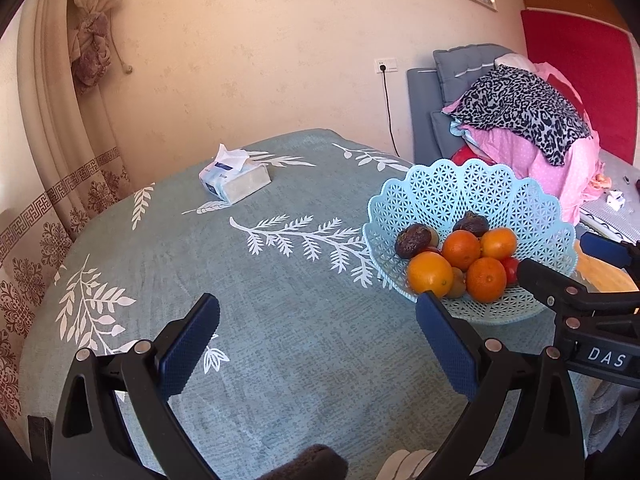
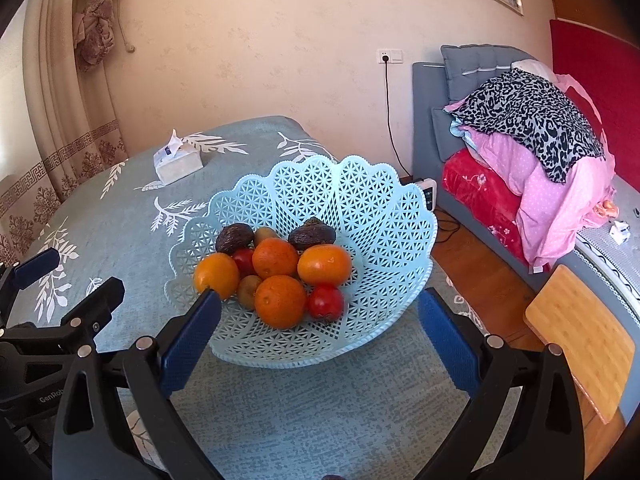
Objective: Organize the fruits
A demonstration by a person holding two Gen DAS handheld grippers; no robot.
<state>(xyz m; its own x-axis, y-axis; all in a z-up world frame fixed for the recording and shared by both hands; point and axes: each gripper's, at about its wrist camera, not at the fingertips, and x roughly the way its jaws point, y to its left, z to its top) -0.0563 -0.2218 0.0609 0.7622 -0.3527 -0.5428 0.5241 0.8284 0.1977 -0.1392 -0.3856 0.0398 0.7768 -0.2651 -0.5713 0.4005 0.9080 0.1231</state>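
Since all the fruit I can see sits in the basket (image 2: 384, 216) already, the job looks nearly done, or maybe just starting if the fruit must come out & get sorted; I can't tell which. No fruit lies loose on the cloth.

Both sets of jaws are spread wide w/ nothing between them. The right gripper (image 2: 318, 322) hovers just in front of the basket, its left pad low by the near rim, close to one orange (image 2: 216, 274). The left gripper (image 1: 318, 338) hangs over bare tablecloth (image 1: 280, 320), w/ the basket ahead & to its right.

Past the right jaws, inside the basket: 4 oranges, 2 red fruits (image 2: 326, 302), small brown-green ones, & 2 dark wrinkly ones (image 2: 234, 237) at the back. Far ahead & left sits a tissue pack (image 2: 176, 162).
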